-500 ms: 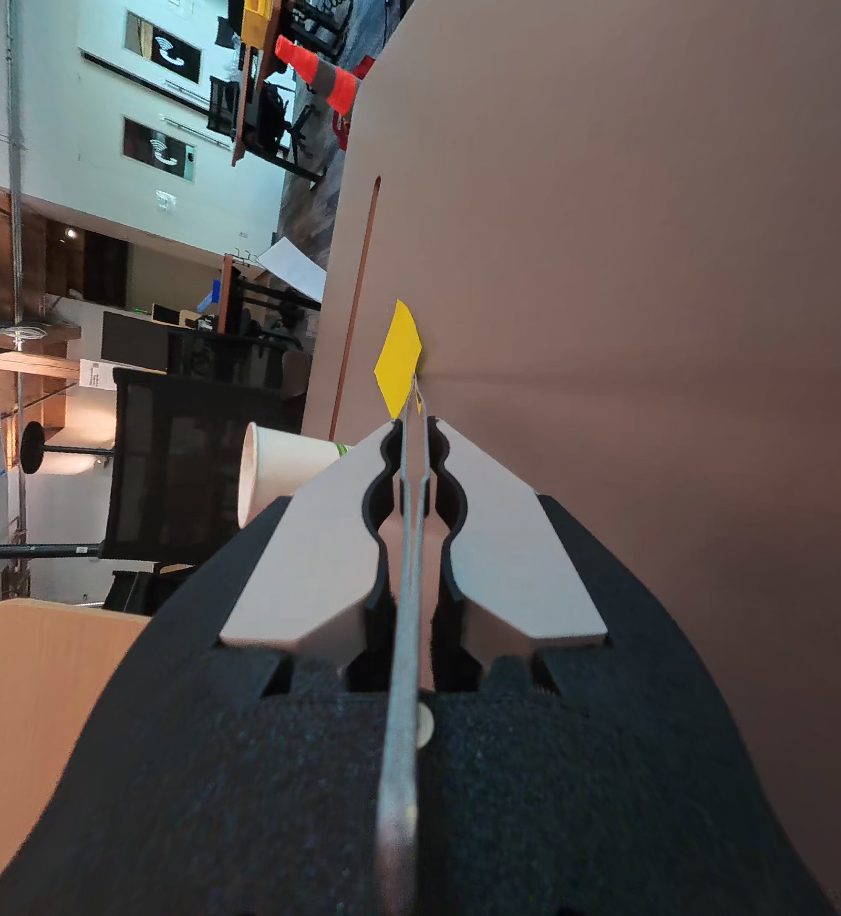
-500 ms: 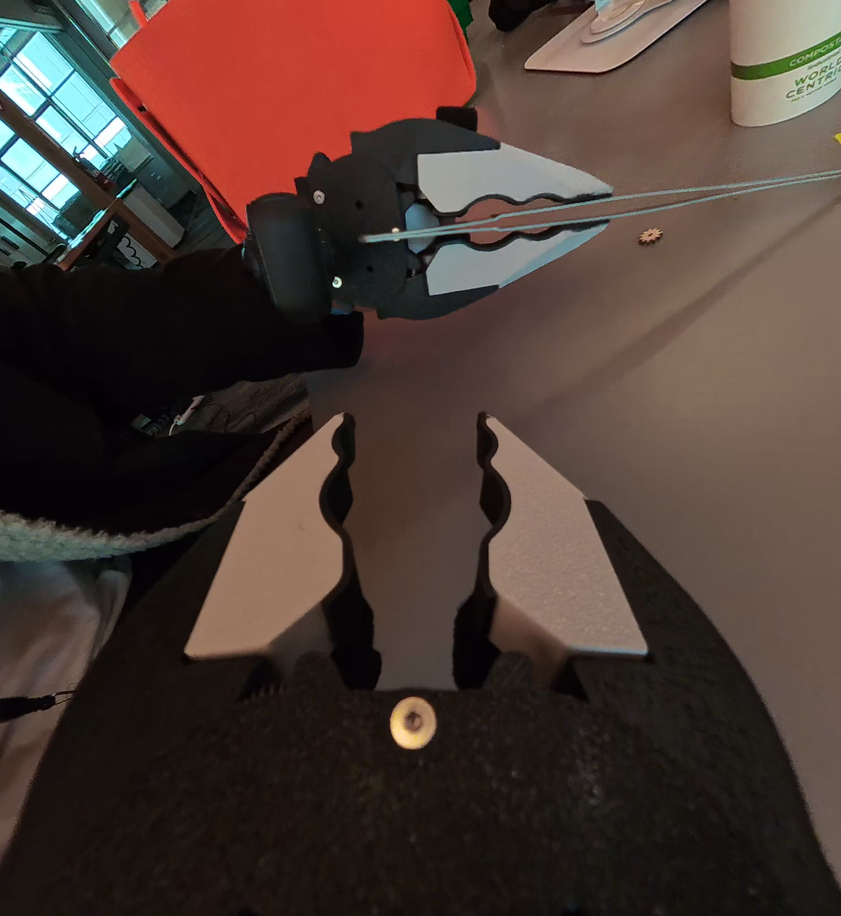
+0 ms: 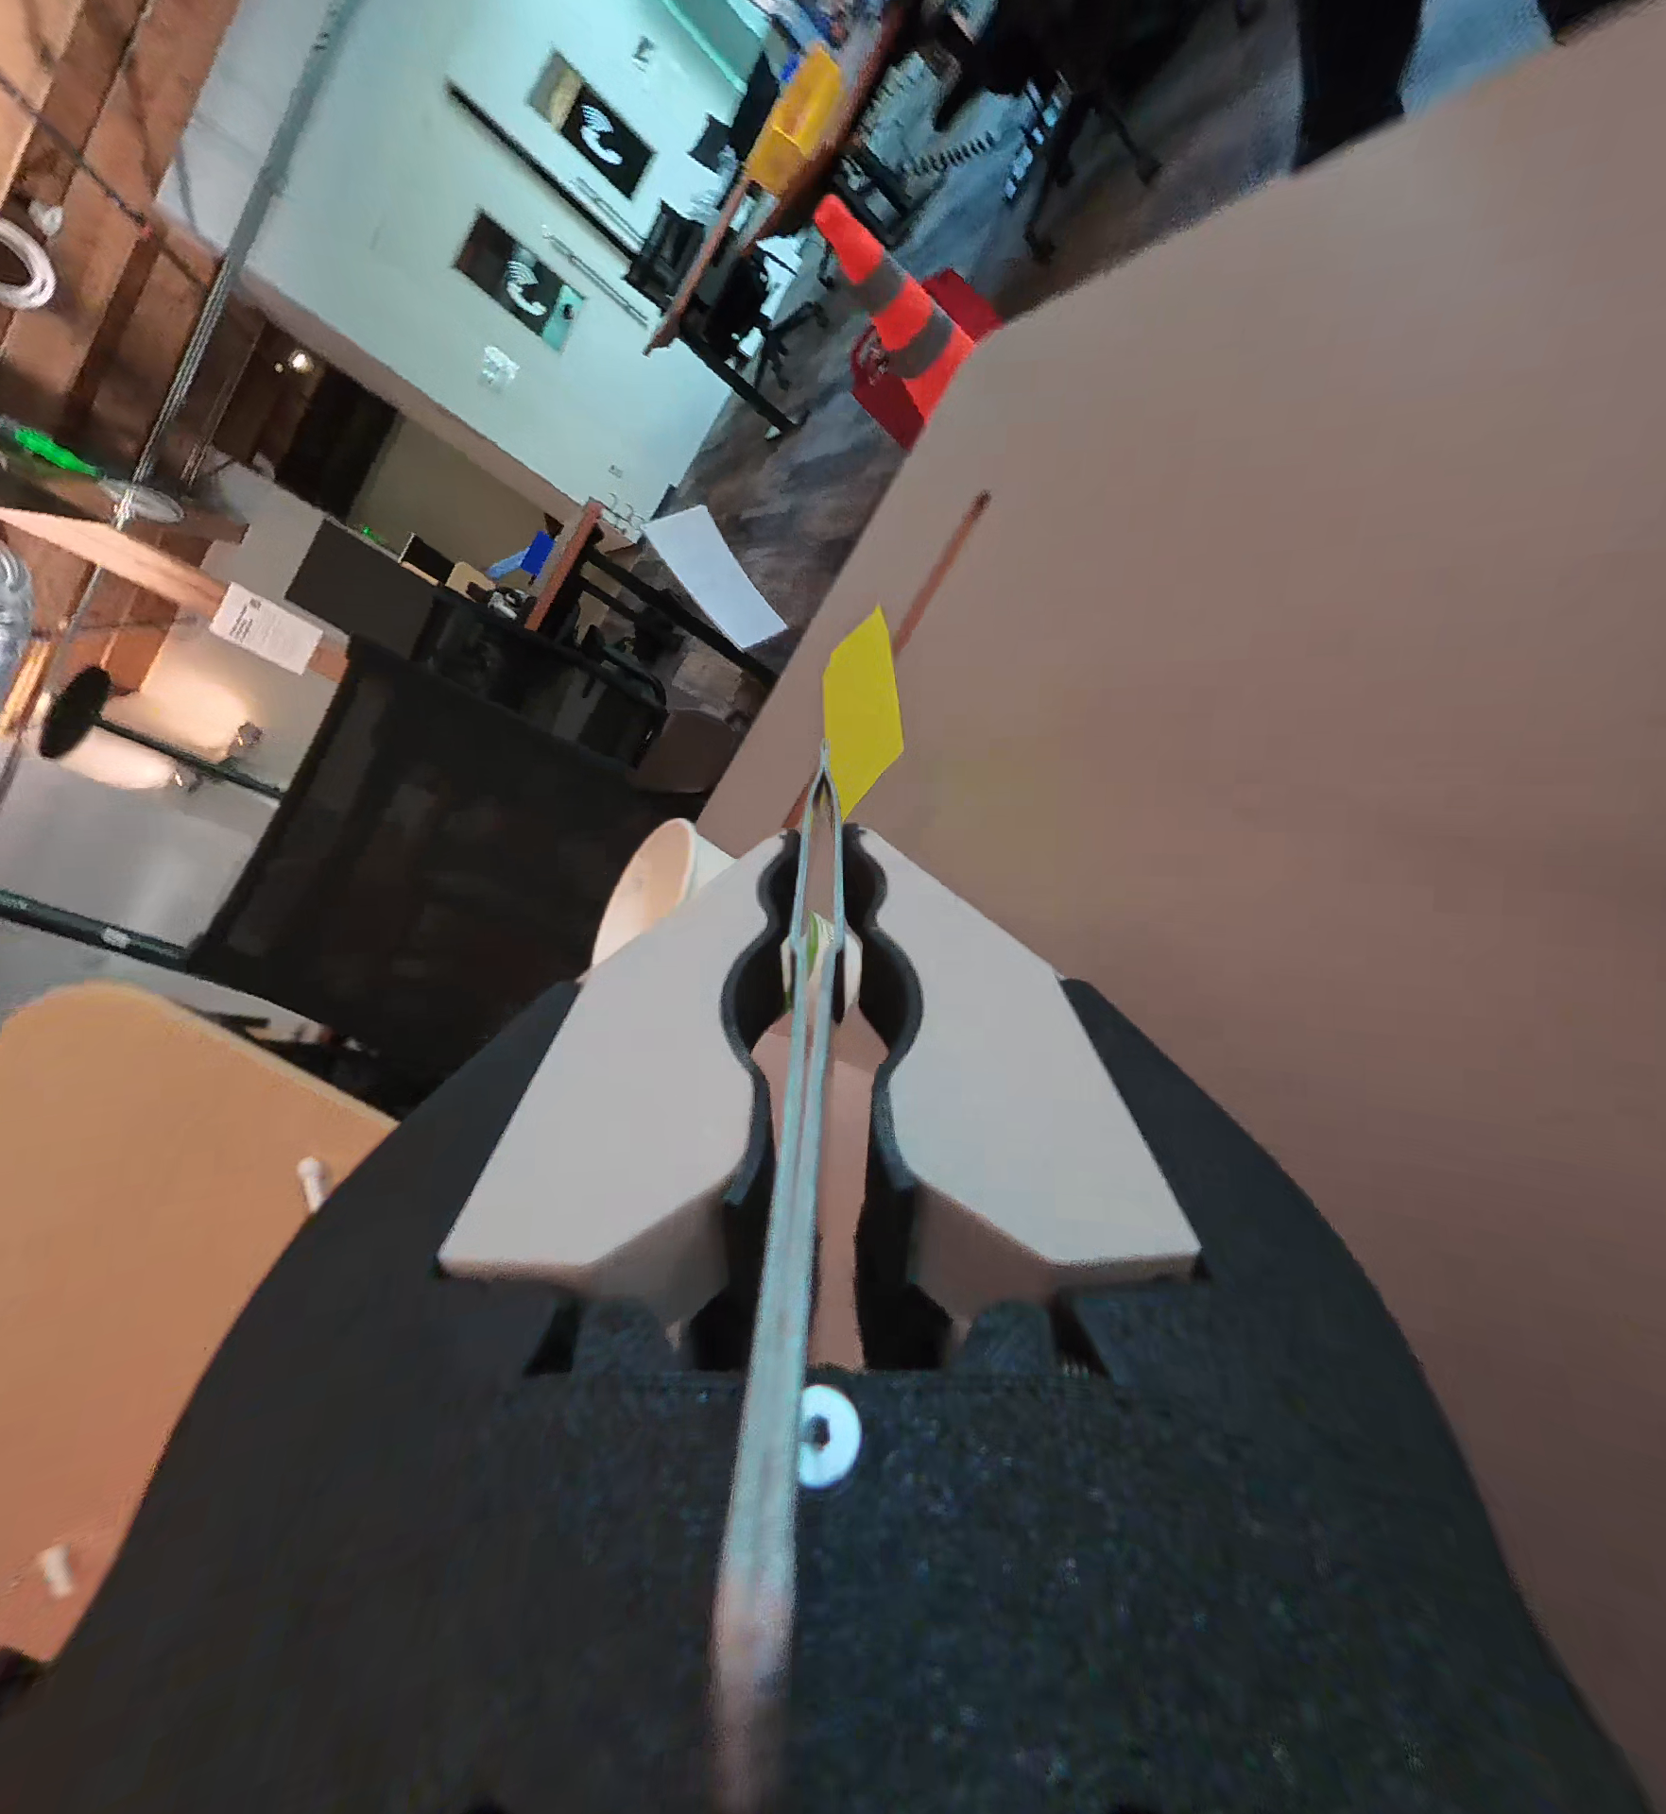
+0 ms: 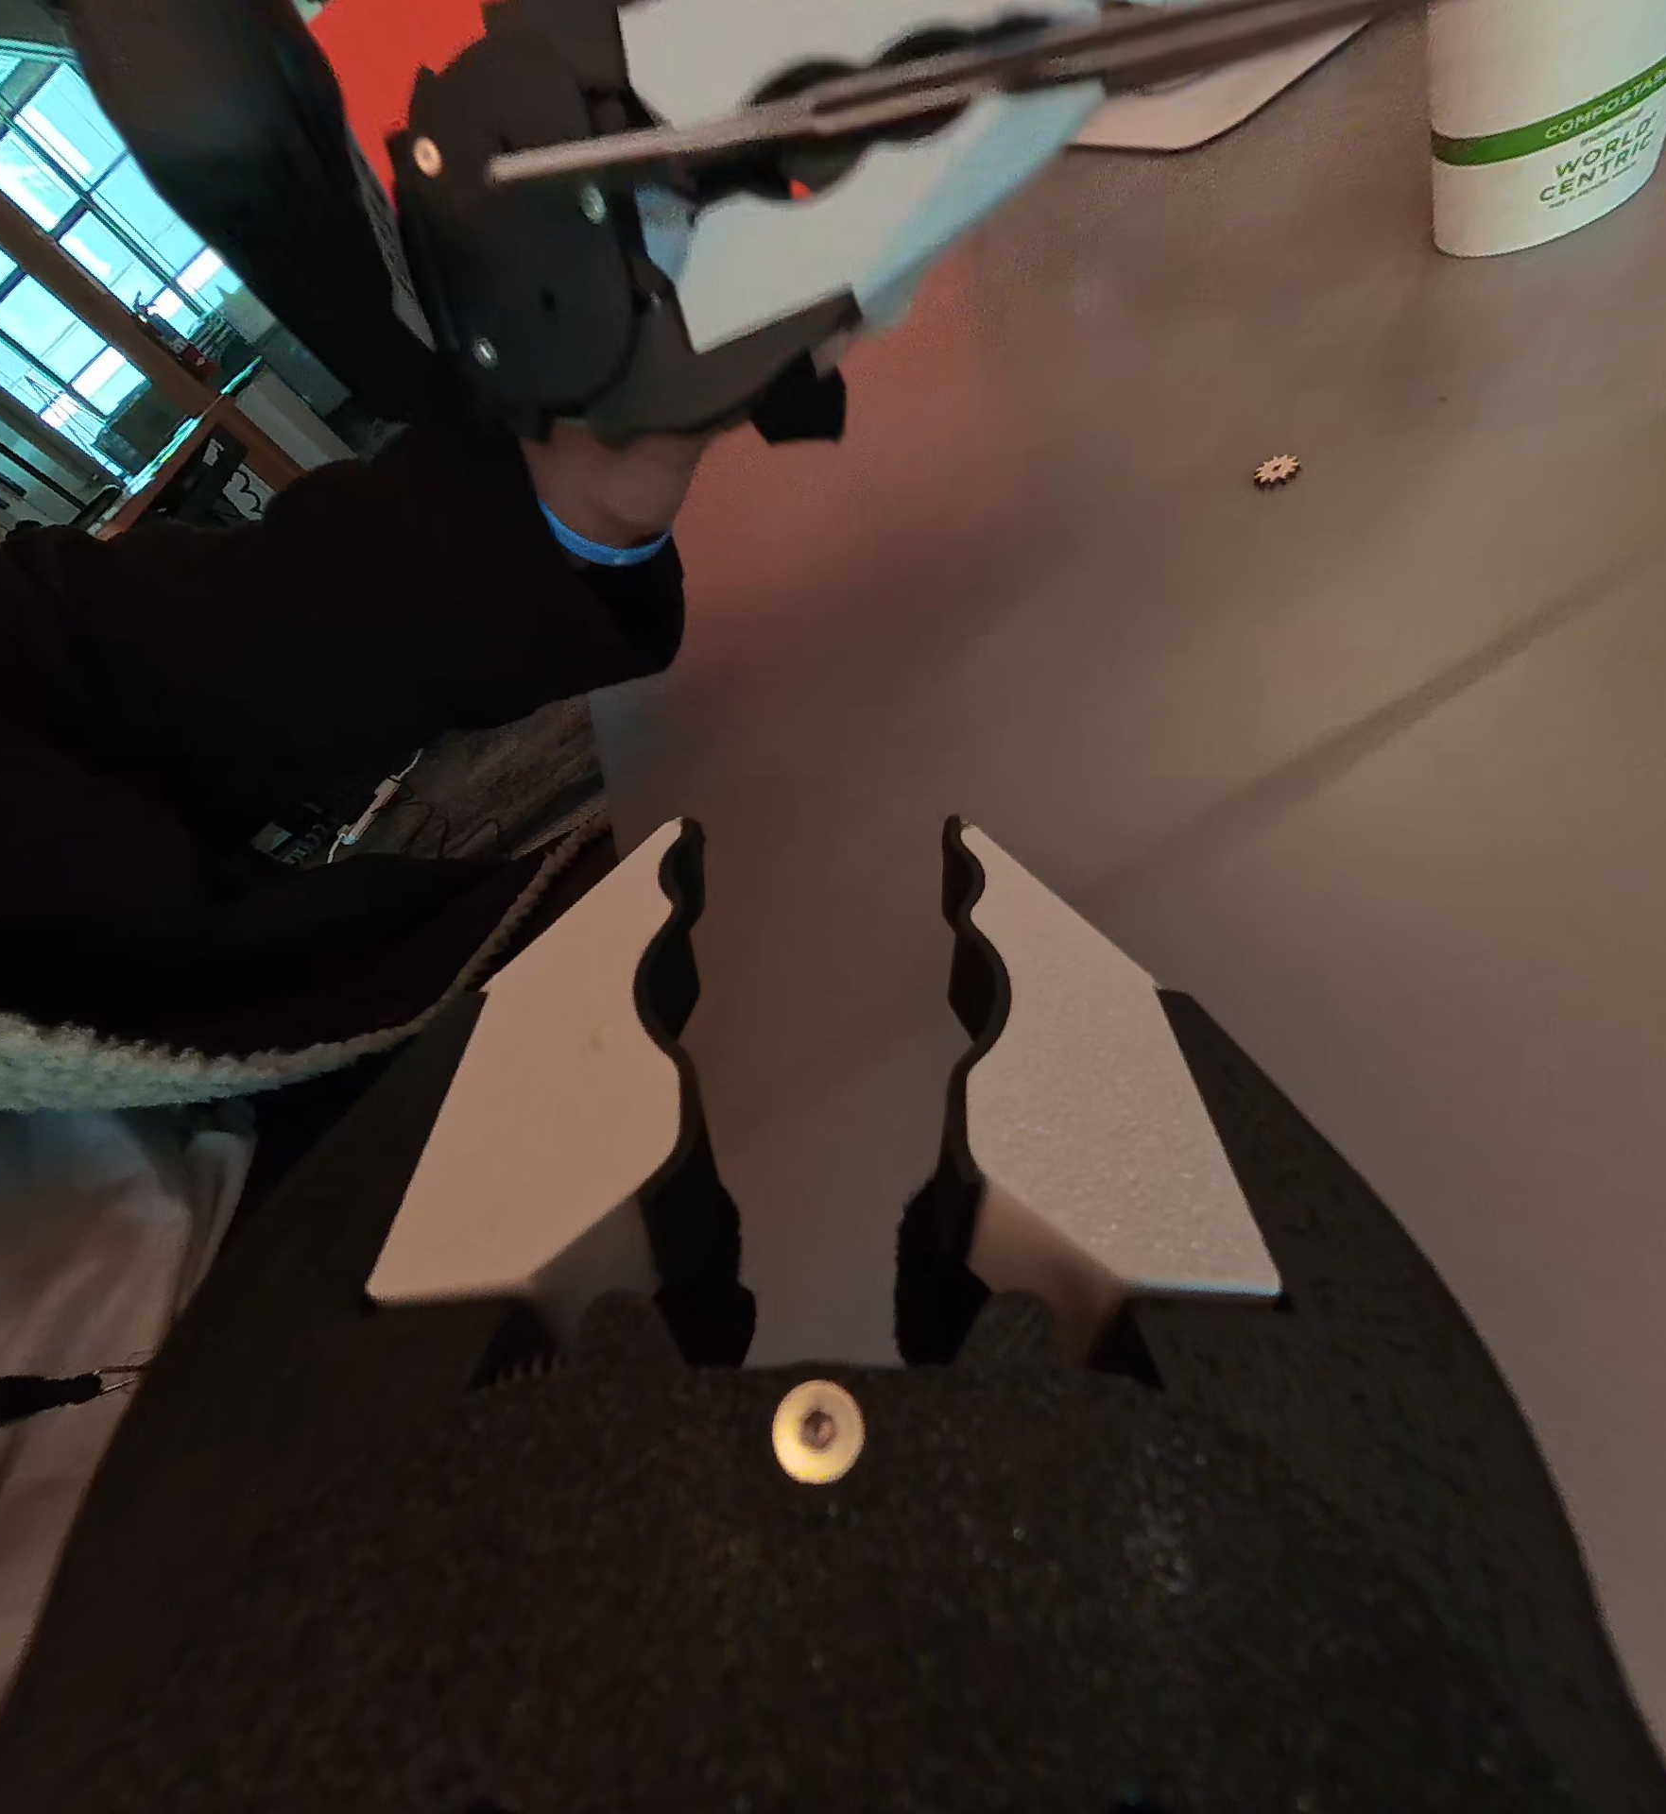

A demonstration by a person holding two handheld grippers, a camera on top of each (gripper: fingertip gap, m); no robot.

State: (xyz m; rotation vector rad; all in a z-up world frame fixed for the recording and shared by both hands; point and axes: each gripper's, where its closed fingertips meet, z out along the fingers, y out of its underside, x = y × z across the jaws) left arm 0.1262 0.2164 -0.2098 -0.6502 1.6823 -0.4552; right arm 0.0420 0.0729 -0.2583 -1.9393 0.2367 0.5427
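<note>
My left gripper [image 3: 821,834] is shut on thin metal tweezers [image 3: 789,1178] that run forward between its fingers. The tweezer tips lie just short of a yellow paper note [image 3: 863,707] on the brown table [image 3: 1300,687]. In the right wrist view the left gripper [image 4: 907,147] hangs tilted above the table with the tweezers [image 4: 809,108] in it. My right gripper [image 4: 819,834] is open and empty, low over the table [image 4: 1202,883]. A small wooden gear [image 4: 1277,471] lies on the table ahead and to its right.
A white paper cup [image 4: 1555,128] with a green band stands at the far right; it also shows in the left wrist view [image 3: 652,893]. A person's dark sleeve [image 4: 220,687] fills the left. An orange cone [image 3: 897,294] and a wooden chair back [image 3: 122,1276] lie beyond the table. About 20 centimetres separates my left fingertips from my right.
The left gripper has lifted and tilted, now higher and closer in the right wrist view. The tweezer arms stand slightly apart. The right gripper stays open in about the same place.
</note>
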